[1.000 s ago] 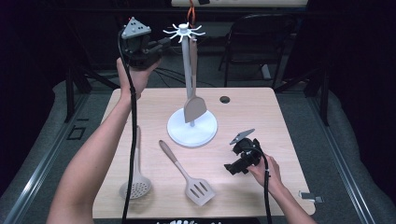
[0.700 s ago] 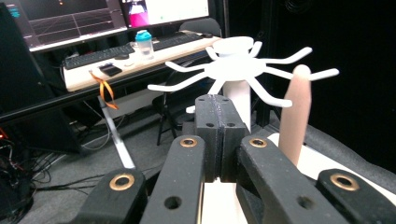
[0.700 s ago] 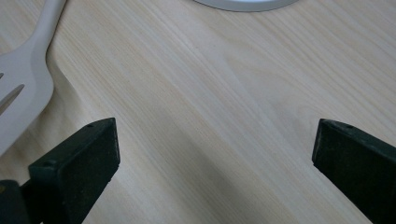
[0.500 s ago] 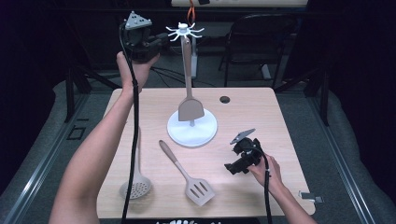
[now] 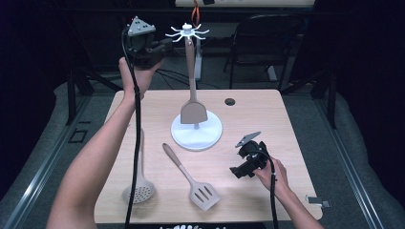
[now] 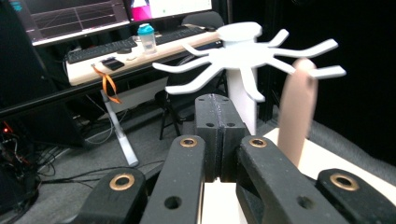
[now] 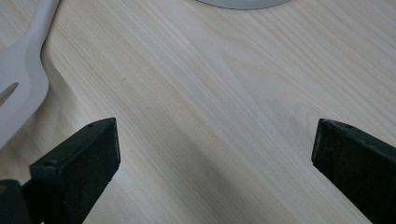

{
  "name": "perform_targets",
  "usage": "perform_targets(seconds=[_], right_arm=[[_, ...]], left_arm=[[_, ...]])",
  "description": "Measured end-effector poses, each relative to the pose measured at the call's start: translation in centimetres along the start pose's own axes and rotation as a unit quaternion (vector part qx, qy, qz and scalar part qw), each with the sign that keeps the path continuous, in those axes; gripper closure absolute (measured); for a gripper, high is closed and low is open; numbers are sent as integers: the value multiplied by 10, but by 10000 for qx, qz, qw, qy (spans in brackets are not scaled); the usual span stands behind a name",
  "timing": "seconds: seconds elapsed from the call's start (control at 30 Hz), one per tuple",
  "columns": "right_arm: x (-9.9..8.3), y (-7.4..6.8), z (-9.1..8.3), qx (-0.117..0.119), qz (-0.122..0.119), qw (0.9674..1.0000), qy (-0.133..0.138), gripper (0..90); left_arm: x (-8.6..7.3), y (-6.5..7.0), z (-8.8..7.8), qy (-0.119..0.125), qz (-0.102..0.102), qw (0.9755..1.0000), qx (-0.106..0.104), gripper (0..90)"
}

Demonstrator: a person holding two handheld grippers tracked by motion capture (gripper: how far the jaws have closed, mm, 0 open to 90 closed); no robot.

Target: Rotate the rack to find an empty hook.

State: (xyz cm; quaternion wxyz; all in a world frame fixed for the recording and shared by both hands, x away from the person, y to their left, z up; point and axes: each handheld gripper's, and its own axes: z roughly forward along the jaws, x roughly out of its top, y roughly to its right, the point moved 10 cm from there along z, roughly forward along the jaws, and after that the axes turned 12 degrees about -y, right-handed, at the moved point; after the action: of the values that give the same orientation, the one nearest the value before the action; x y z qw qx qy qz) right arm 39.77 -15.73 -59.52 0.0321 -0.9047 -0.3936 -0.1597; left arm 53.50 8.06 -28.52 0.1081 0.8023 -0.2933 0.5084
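Note:
A white utensil stand (image 5: 197, 133) with a crown of hooks (image 6: 243, 51) rises at the table's back middle. A brown solid spatula (image 5: 193, 112) hangs from one hook by its handle (image 6: 296, 107), blurred. My left gripper (image 5: 168, 45) is held high, just left of the hooks, its jaws shut with nothing between them (image 6: 216, 105). A slotted spatula (image 5: 200, 193) and a skimmer spoon (image 5: 138, 191) lie on the table in front. My right gripper (image 5: 237, 171) rests low at the front right, jaws open over bare wood (image 7: 212, 149), the slotted spatula (image 7: 21, 88) at its left.
The stand's round base (image 7: 243, 3) lies just beyond the right gripper. A dark cable hole (image 5: 230, 101) sits in the table behind the stand. A black chair (image 5: 267, 43) stands past the far edge, and a desk with monitors and a bottle (image 6: 147, 38) beyond.
The hanging spatula has swung from a tilt to nearly straight down. My left gripper has shifted slightly near the hooks. The right gripper has stayed put.

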Motion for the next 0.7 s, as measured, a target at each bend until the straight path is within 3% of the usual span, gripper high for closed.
perform_targets(seconds=[0.3, 0.53, 0.7], right_arm=[[1, 0, 1, -17, -5, 10000, -14, 9], [1, -1, 2, 13, 7, 10000, 8, 9], [2, -2, 2, 46, 38, 10000, 36, 9]], left_arm=[[-8, 17, -8, 46, 153, 9995, -267, 899], [0, 28, -12, 161, 318, 9989, -300, 899], [6, 26, -12, 248, 270, 9990, -259, 899]])
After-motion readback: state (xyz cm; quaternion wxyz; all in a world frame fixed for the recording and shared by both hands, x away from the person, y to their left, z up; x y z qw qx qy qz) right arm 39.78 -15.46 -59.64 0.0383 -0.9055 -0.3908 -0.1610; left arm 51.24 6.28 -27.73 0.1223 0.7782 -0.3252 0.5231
